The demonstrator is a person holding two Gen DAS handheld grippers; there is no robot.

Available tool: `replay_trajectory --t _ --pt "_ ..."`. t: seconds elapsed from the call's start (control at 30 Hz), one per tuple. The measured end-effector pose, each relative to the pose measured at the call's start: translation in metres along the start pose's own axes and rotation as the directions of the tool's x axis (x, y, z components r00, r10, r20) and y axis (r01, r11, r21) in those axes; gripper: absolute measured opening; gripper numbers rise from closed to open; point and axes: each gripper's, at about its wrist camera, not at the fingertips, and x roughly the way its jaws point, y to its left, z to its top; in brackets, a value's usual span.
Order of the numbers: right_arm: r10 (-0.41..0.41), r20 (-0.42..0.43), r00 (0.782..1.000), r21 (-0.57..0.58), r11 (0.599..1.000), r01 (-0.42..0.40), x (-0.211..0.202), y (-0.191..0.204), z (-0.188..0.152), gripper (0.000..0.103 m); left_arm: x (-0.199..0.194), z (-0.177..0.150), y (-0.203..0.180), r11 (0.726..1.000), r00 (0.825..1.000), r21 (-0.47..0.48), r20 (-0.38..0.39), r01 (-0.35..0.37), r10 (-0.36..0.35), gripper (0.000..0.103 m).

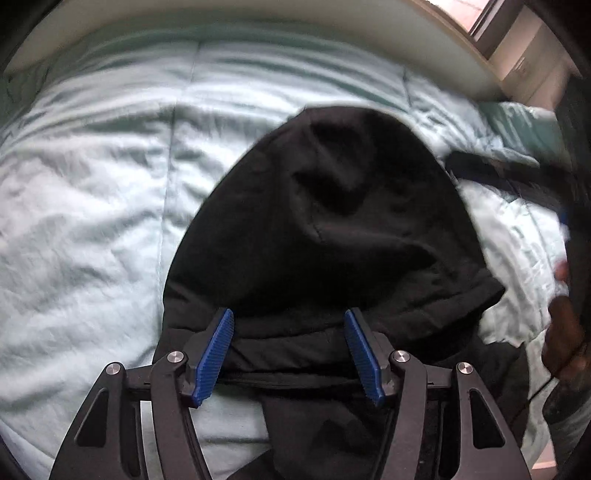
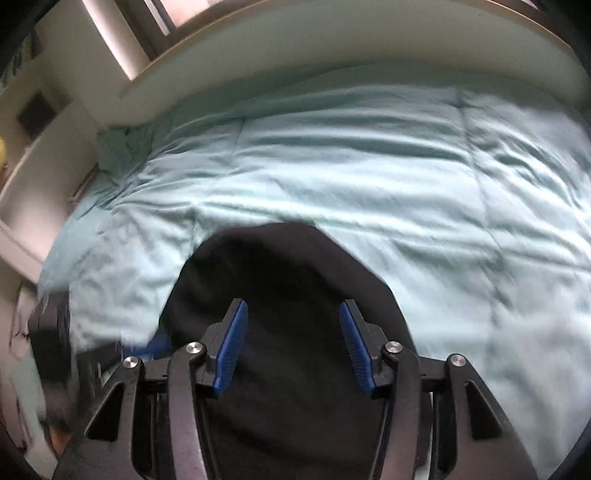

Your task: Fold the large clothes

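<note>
A black garment (image 1: 332, 229) lies bunched on a pale mint quilt (image 1: 92, 221). My left gripper (image 1: 290, 317) hangs just above its near folded edge, jaws wide open, blue pads (image 1: 216, 356) apart, nothing between them. In the right wrist view the same black garment (image 2: 288, 280) fills the lower middle. My right gripper (image 2: 293, 310) is above it, jaws wide open and empty. The other gripper shows as a dark blur at the right edge of the left wrist view (image 1: 569, 206). Both views are motion-blurred.
The quilt (image 2: 406, 192) covers a bed with a pale headboard rim (image 2: 332, 48) at the back. A window (image 2: 177, 14) and white shelving (image 2: 44, 140) stand at the far left of the right wrist view.
</note>
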Motion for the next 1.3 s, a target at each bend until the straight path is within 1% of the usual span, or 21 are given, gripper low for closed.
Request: replay_trajectory --t 0.07,0.13,0.2,0.27,0.33,0.37,0.43,0.53,0.57,0.6,0.7,0.8,0.83,0.9,0.97,1.03,1.1,1.13,1.17,1.23,1.3 --pt "-0.022 -0.052 0.998 -0.001 1.0 0.022 0.035 0.004 0.01 0.055 0.003 -0.002 0.005 1.0 1.0 -0.001 0.011 0.011 -0.011 0.064" --pt "-0.08 -0.138 0.987 -0.001 0.997 0.081 0.079 0.003 0.009 0.056 0.002 -0.001 0.008 1.0 0.999 -0.003 0.02 0.025 -0.025 0.064" --pt "-0.078 -0.16 0.984 0.012 0.997 0.081 0.098 -0.007 0.004 0.056 0.002 -0.001 0.012 0.999 0.999 -0.001 0.017 0.035 -0.035 0.064" --pt "-0.044 -0.156 0.987 0.036 0.998 0.05 0.092 -0.012 0.005 0.056 0.003 -0.001 0.012 0.999 0.999 0.01 0.012 0.039 -0.039 0.064" --pt "0.022 -0.145 0.989 0.07 0.997 -0.012 0.07 -0.021 0.008 0.056 -0.004 0.002 0.011 0.999 0.999 0.018 0.018 0.04 -0.04 0.064" --pt "0.048 -0.135 0.99 0.079 0.996 -0.037 0.057 -0.029 0.008 0.056 -0.012 0.005 0.009 0.999 0.999 0.03 0.027 0.045 -0.046 0.064" --pt "0.066 -0.116 0.991 0.079 0.995 -0.057 0.032 -0.035 0.008 0.056 -0.032 0.016 0.005 0.998 0.997 0.053 0.068 0.045 -0.048 0.064" --pt "0.05 -0.104 0.993 0.051 0.998 -0.045 0.001 -0.057 -0.007 0.056 -0.055 0.041 0.015 0.996 0.99 0.024 0.118 0.081 -0.083 0.064" --pt "0.041 -0.111 0.993 0.041 0.998 -0.037 -0.005 -0.064 -0.015 0.056 -0.058 0.052 0.025 0.995 0.987 0.002 0.128 0.1 -0.099 0.064" --pt "0.027 -0.13 0.991 0.031 0.999 -0.023 -0.008 -0.071 -0.024 0.056 -0.057 0.059 0.029 0.995 0.987 -0.011 0.127 0.101 -0.099 0.064" --pt "-0.007 -0.194 0.981 0.014 1.0 0.01 0.003 -0.08 -0.05 0.056 -0.041 0.075 0.041 0.995 0.991 -0.043 0.1 0.095 -0.09 0.064" --pt "-0.038 -0.274 0.961 0.002 0.999 0.04 0.027 -0.087 -0.078 0.056 -0.015 0.082 0.052 0.986 0.991 -0.093 0.039 0.135 -0.132 0.064" --pt "-0.037 -0.281 0.959 0.003 0.999 0.04 0.031 -0.089 -0.082 0.056 -0.004 0.082 0.054 0.984 0.99 -0.106 0.01 0.143 -0.143 0.064" --pt "-0.024 -0.279 0.96 0.008 1.0 0.027 0.027 -0.091 -0.076 0.056 0.009 0.083 0.053 0.986 0.99 -0.105 -0.036 0.133 -0.138 0.064" --pt "-0.022 -0.252 0.968 -0.008 1.0 0.02 0.015 -0.092 -0.064 0.056 0.013 0.082 0.053 0.988 0.99 -0.083 -0.038 0.133 -0.136 0.064" --pt "-0.016 -0.214 0.977 -0.036 0.999 0.008 0.005 -0.091 -0.047 0.056 0.014 0.086 0.053 0.986 0.988 -0.073 -0.031 0.151 -0.154 0.064" --pt "0.01 -0.199 0.98 -0.043 0.999 -0.019 0.006 -0.093 -0.027 0.056 0.017 0.094 0.057 0.977 0.98 -0.085 -0.029 0.195 -0.198 0.064" --pt "0.018 -0.202 0.979 -0.039 0.999 -0.026 0.011 -0.095 -0.018 0.056 0.023 0.099 0.059 0.966 0.969 -0.101 -0.042 0.239 -0.244 0.064" --pt "0.037 -0.212 0.977 -0.029 0.999 -0.044 0.017 -0.099 -0.013 0.056 0.03 0.102 0.061 0.954 0.957 -0.12 -0.06 0.275 -0.284 0.065" --pt "0.124 -0.26 0.958 0.041 0.992 -0.118 0.04 -0.11 -0.002 0.056 0.043 0.108 0.062 0.946 0.948 -0.138 -0.08 0.294 -0.307 0.065" --pt "0.175 -0.283 0.943 0.082 0.984 -0.158 0.059 -0.114 0.006 0.056 0.054 0.113 0.061 0.934 0.936 -0.145 -0.094 0.325 -0.34 0.065"
